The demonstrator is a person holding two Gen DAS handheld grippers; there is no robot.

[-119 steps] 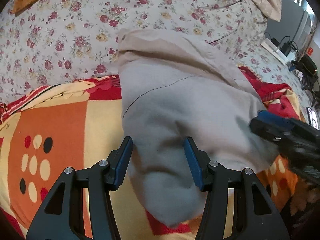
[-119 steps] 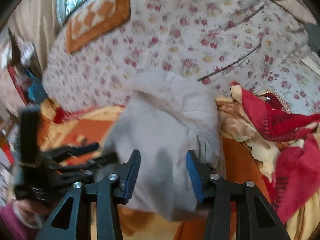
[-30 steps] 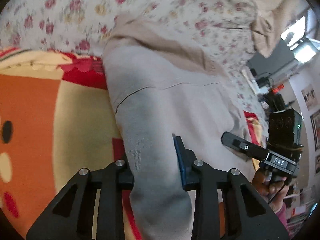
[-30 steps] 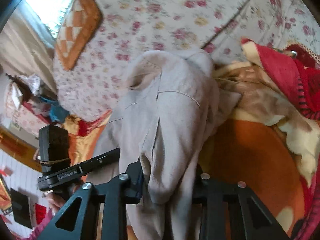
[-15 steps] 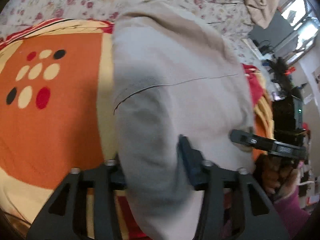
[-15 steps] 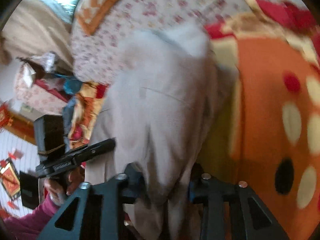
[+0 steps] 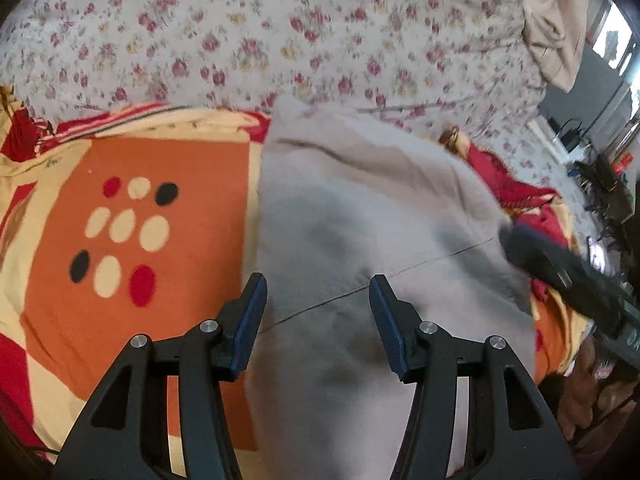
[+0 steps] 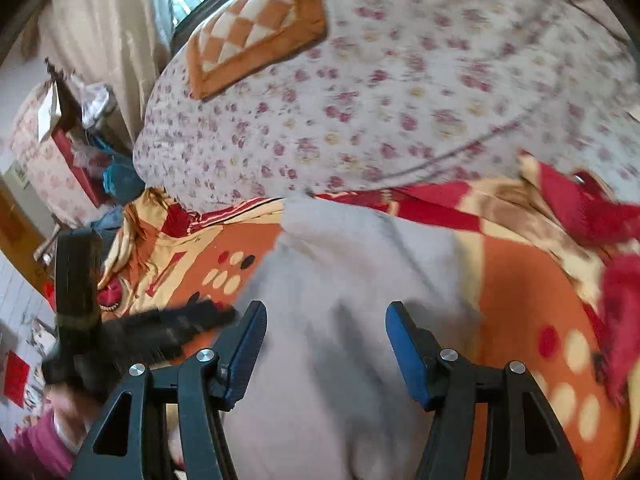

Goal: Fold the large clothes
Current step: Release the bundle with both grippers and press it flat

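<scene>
A large grey garment lies folded into a long strip on the orange patterned blanket; it also shows in the right wrist view. My left gripper is open, just above the garment's near part, with a seam line between its jaws. My right gripper is open over the garment's near part and holds nothing. The right gripper shows blurred at the garment's right edge in the left wrist view. The left gripper shows blurred in the right wrist view.
A floral quilt lies bunched behind the garment. A checkered orange cushion rests on it. A bunched red blanket edge lies at the right. Cluttered furniture stands at the far left.
Both grippers were shut on the garment and held it up. Now both have opened and let it go, and the garment lies flat on the blanket.
</scene>
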